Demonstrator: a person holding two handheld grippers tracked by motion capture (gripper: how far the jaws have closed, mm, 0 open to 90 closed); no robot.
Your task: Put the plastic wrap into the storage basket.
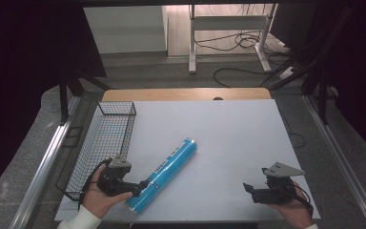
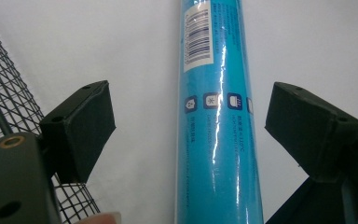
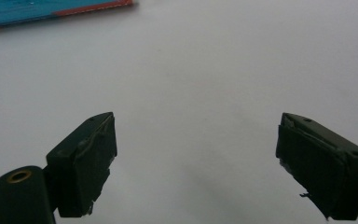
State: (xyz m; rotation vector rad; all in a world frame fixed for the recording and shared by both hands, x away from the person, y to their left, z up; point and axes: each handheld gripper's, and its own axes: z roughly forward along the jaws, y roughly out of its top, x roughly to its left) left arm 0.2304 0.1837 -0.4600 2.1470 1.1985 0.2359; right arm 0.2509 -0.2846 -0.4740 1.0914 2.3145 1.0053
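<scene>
Roll between left hand-held gripper jaws

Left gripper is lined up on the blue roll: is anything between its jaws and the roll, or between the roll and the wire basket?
Nothing visible blocks either. The left gripper is open, jaws either side of the blue roll with bare white table in the gaps. The wire basket stands just left of the roll, nothing between them.

Glossy plastic-wrapped roll — wire-mesh basket
</scene>
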